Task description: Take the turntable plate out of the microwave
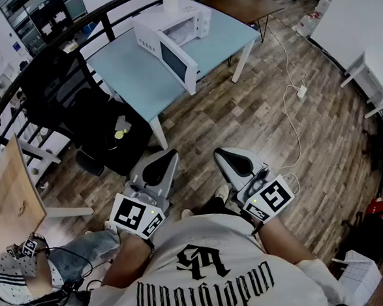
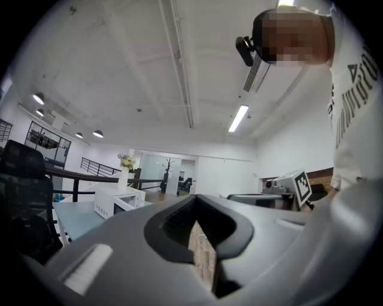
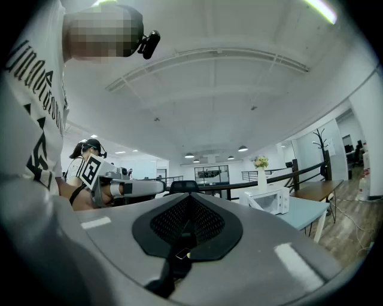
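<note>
The wooden floor (image 1: 241, 113) lies wide between me and the work. A white cable (image 1: 292, 112) trails across it on the right, and I could snag it as I walk up. The pale-blue table (image 1: 127, 75) stands far ahead, well apart from me, with a black chair (image 1: 56, 93) at its left. On the far part of the table sits the white microwave (image 1: 169, 26), its door (image 1: 177, 65) swung open toward the near edge.

I judge that door the likelier trouble. It juts out beside the cavity, so a gripper coming in could knock it, or the plate could clip it on the way out. If the plate is glass, it may slip from smooth jaws, or tip if I pinch only one edge.

The microwave is the main container. The turntable plate should be inside, but the cavity is too small and bright from here to show it. A white vase (image 2: 124, 178) holding flowers stands at the microwave's far side, on it or behind it, I cannot tell which.

My left gripper (image 1: 169, 157) and right gripper (image 1: 222, 155) hang near my body, jaws closed on nothing.
</note>
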